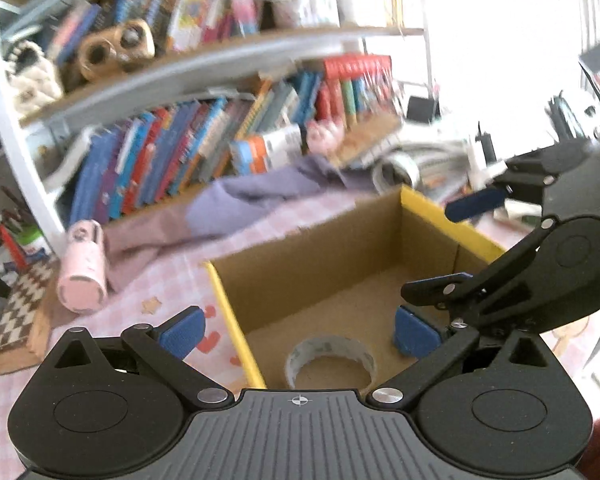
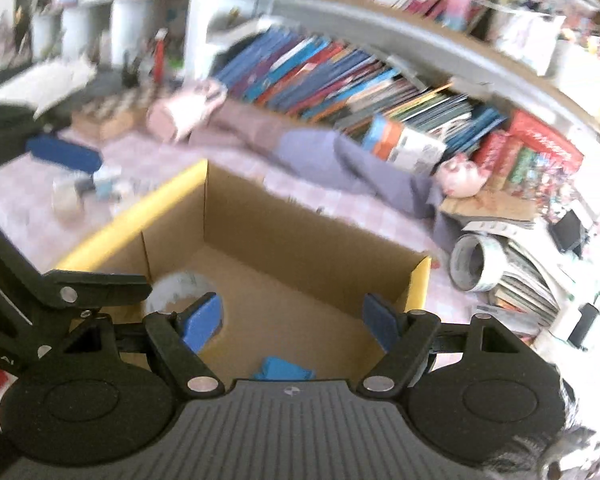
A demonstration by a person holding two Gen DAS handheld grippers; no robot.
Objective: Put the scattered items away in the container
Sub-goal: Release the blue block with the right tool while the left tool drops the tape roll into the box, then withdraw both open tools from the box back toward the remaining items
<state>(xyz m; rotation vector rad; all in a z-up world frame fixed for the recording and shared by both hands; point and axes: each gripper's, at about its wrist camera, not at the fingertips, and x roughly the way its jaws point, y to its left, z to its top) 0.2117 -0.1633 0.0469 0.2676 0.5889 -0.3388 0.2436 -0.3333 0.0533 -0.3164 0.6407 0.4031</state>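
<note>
Inside cardboard box point(image 1: 340, 252): tape roll point(image 1: 330, 354); blue item point(image 2: 283, 368) near front wall.

Box mouth: the cardboard box point(image 1: 332, 248) is left uncovered from above.
Box floor: partly taken by a tape roll point(image 1: 330, 354) and a blue item point(image 2: 283, 369).
Beyond box: blocked by purple cloth point(image 1: 256, 200).

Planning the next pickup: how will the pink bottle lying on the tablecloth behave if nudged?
The pink bottle lies on its side and looks round, so it would probably roll. Its smooth shell may slip between the pads. The cloth bunched beside it might stop it.
</note>
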